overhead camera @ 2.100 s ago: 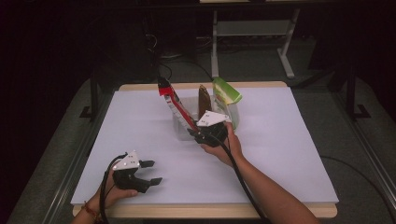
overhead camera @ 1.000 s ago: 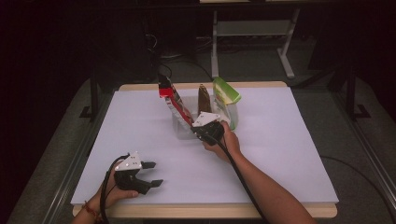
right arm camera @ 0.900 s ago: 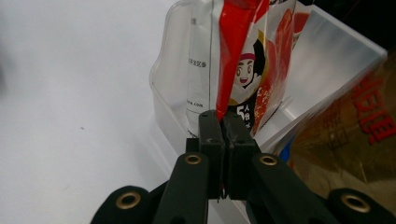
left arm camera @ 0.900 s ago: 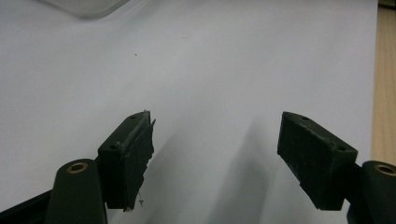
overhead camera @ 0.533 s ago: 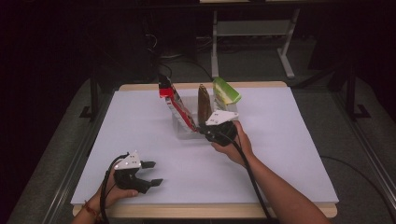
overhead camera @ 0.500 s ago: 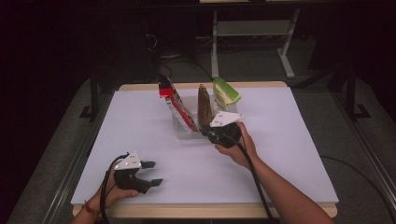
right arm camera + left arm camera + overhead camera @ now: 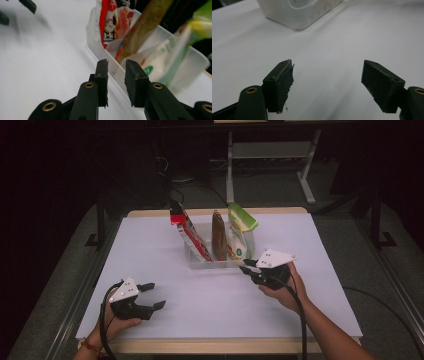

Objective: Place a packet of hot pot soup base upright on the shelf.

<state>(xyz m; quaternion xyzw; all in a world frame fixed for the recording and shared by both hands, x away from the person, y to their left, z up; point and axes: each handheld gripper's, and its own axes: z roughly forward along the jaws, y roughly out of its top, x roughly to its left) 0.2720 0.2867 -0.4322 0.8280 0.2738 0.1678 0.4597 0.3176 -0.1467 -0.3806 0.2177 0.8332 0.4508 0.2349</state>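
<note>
A clear plastic bin stands mid-table with three packets upright in it: a red one, a brown one and a green-and-white one. My right gripper hovers just off the bin's near right corner, pointing left. In the right gripper view its jaws stand a little apart in front of the bin wall; they have just been opening, with nothing between them. My left gripper rests near the front left of the table, open wide and empty.
White paper covers the table, which has a wooden edge along the front. A dark floor and a metal stand lie beyond the far edge. The bin's corner lies ahead in the left gripper view.
My right gripper has drawn back from the packets in the bin, moving right and toward the near side, and its jaws have parted. The left gripper has stayed put.
</note>
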